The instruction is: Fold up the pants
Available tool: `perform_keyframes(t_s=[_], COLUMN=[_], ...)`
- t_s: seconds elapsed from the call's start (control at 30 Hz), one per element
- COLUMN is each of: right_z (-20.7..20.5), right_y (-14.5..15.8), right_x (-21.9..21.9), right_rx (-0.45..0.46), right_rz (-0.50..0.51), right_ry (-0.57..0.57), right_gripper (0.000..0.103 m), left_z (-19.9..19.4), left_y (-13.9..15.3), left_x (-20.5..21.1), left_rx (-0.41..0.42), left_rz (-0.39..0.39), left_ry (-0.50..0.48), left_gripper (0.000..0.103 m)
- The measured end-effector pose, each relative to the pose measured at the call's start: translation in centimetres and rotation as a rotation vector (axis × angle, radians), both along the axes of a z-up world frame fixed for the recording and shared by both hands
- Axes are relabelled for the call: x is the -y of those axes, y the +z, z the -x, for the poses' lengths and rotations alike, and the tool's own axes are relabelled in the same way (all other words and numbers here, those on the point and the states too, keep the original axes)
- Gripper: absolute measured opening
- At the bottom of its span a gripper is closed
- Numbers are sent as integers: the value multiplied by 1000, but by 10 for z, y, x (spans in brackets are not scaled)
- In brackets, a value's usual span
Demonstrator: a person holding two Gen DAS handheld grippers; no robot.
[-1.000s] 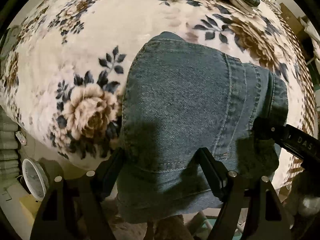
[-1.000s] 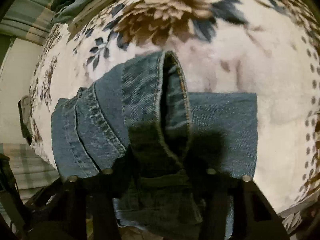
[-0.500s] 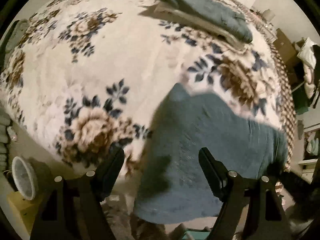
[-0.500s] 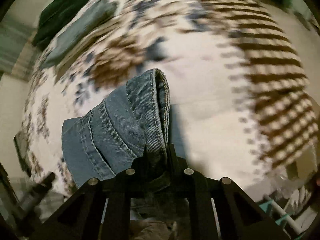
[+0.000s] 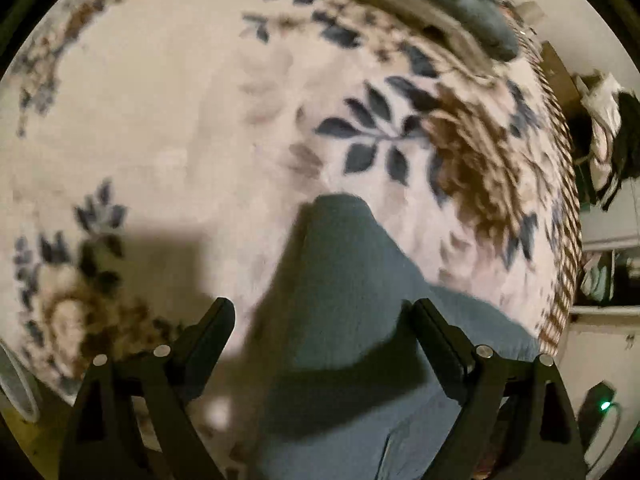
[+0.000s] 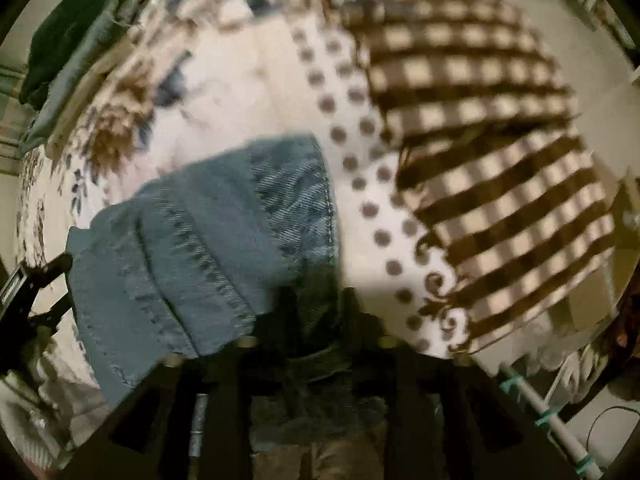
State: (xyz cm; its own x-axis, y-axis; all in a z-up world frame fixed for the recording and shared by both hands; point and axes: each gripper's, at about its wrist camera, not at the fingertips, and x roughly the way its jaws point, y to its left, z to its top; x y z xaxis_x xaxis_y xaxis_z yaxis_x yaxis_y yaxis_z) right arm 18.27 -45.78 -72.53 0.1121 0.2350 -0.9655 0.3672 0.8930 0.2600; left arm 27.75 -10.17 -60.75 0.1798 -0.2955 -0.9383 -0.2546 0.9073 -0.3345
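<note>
— What do the pants look like from your end?

— I see the pants (image 6: 224,240) as a folded bundle of blue denim lying on the blanket (image 5: 168,128) that covers the bed, close to its near edge. In my right wrist view the stacked layers show double rows of stitching and a hem edge running down the right side of the bundle. In my left wrist view the same denim rises to a rounded peak (image 5: 340,216) between my fingers, blurred, with a dark shadow across its lower part.

— And your tongs?

— My left tongs (image 5: 320,320) stand wide apart, one finger on each side of the denim, gripping nothing. My right tongs (image 6: 316,304) are drawn together and clamped on the near edge of the denim; the fingers are dark and blurred there. I can also see the left gripper's black body at the far left edge of the right view, just beside the bundle.

— Materials?

— The blanket is plush and cream, printed with brown roses and navy leaves, turning into brown dots and a brown-and-cream check border (image 6: 480,120) on the right. A stack of folded clothes (image 5: 460,4) sits at the bed's far side, grey-blue on top. The denim has a coarse twill weave.
</note>
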Motion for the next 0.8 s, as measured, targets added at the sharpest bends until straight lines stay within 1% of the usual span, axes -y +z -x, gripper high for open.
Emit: perform_keyframes(t_s=[0.03, 0.07, 0.1, 0.13, 0.17, 0.2, 0.27, 0.3, 0.33, 0.4, 0.43, 0.47, 0.5, 0.57, 0.6, 0.63, 0.67, 0.7, 0.73, 0.77, 0.8], right_z=[-1, -1, -2, -1, -1, 1, 5, 7, 7, 6, 6, 7, 5, 3, 1, 2, 4, 11, 20, 27, 41], right_y=[-4, -9, -14, -17, -20, -22, -26, -24, -17, -1, 2, 1, -7, -18, -17, -17, -16, -12, -7, -4, -2], right_x=[6, 11, 20, 25, 30, 35, 39, 37, 33, 22, 20, 18, 18, 21, 25, 28, 32, 37, 45, 50, 55], right_rx=[-8, -18, -36, -41, -37, -23, 2, 20, 30, 49, 38, 25, -11, -66, -69, -73, -79, -79, -69, -58, -57], right_rz=[-37, -83, -140, -175, -216, -249, -274, -276, -232, -93, -48, -37, -59, -128, -153, -178, -202, -226, -252, -281, -315], right_ry=[-18, -36, -62, -77, -90, -100, -112, -98, -68, -14, -12, -21, -23, -44, -59, -67, -72, -91, -123, -157, -202], right_gripper=[41, 41, 45, 46, 46, 46, 26, 19, 18, 17, 17, 17, 18, 27, 37, 47, 53, 61, 62, 62, 65], left_z=[-5, -8, -12, -13, -13, -13, -11, -11, -12, -18, -24, -31, -35, -39, -38, -35, -31, -26, -18, -7, 4], left_y=[-6, -8, -9, -9, -7, -6, -6, -5, -6, -11, -16, -20, -21, -13, -7, -2, 1, 4, 6, 9, 10], left_x=[-2, -3, -3, -2, -2, -1, -4, -6, -8, -11, -13, -14, -16, -17, -18, -20, -23, -27, -32, -38, -41], left_rx=[-4, 3, 12, 17, 37, 53, 65, 70, 72, 67, 61, 53, 43, 38, 35, 29, 22, 13, 10, 11, 6], left_rz=[35, 63, 87, 80, 85, 81, 84, 86, 78, 59, 44, 41, 46, 38, 36, 54, 79, 106, 151, 193, 214], left_ry=[8, 8, -1, -6, -11, -21, -29, -31, -36, -57, -61, -66, -64, -63, -66, -57, -40, -21, 3, 29, 50], left_gripper=[76, 60, 38, 33, 29, 25, 21, 18, 16, 15, 15, 15, 14, 14, 17, 17, 19, 25, 30, 32, 41])
